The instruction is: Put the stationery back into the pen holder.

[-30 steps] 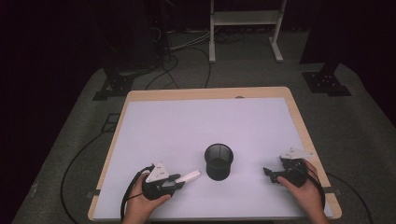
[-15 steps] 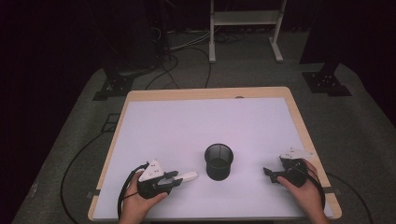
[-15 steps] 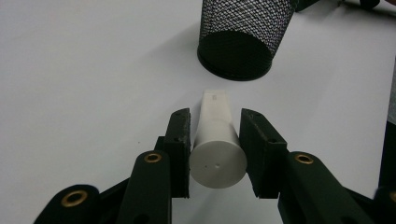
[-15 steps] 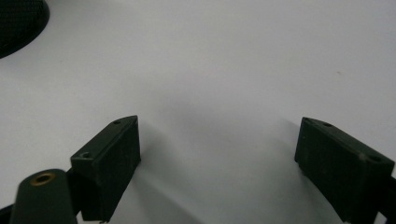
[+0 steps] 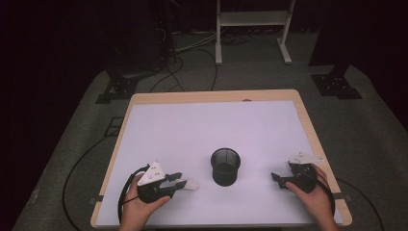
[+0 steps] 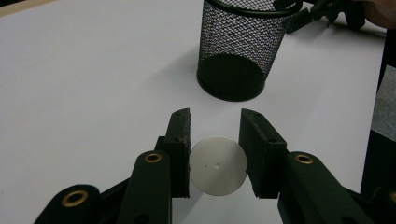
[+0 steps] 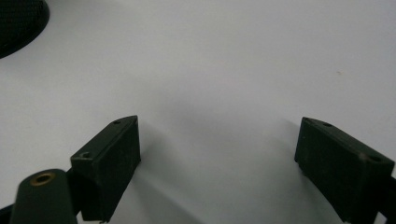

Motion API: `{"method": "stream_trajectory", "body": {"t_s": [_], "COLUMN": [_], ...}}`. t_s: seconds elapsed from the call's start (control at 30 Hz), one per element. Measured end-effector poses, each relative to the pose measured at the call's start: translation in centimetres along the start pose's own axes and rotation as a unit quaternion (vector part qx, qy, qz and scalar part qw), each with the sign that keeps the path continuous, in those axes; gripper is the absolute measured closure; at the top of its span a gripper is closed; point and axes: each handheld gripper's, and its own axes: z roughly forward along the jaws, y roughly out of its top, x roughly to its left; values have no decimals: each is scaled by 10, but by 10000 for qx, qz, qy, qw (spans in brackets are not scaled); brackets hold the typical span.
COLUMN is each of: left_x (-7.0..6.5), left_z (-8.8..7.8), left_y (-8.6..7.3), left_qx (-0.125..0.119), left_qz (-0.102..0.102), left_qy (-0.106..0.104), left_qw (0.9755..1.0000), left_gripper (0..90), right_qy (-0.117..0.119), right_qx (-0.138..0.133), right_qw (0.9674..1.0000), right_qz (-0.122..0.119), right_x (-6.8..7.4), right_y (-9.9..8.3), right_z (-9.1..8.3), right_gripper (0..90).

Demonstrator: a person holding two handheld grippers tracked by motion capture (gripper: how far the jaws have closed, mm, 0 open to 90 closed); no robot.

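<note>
Beside mesh cup (image 5: 225,166), left gripper (image 5: 179,183) w/ white cylinder (image 6: 218,165) unmoved

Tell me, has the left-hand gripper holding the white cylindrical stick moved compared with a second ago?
Yes. The left gripper has drifted slightly left and toward the person, away from the black mesh cup.

Dim room, dark walls. Grey carpet floor (image 5: 380,125). Wood-edged table (image 5: 211,96) with white top. White metal stand (image 5: 252,19) beyond far edge. Black cables (image 5: 192,53) strewn on floor; black stand bases (image 5: 118,89) near both far corners.
</note>
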Motion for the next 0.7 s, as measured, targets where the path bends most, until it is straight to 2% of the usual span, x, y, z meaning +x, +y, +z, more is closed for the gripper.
{"method": "stream_trajectory", "body": {"t_s": [0.33, 0.7], "left_x": [3, 7], "left_z": [-5, -14], "left_y": [9, 26], "left_qx": [-79, -245], "left_qz": [24, 81], "left_qy": [38, 65], "left_qw": [10000, 9996], "left_gripper": [650, 651], "right_qy": [2, 1], "right_qx": [0, 0], "right_qw": [10000, 10000], "right_qz": [1, 2], "right_x": [0, 0], "right_y": [0, 0], "right_z": [0, 0], "right_gripper": [132, 132]}}
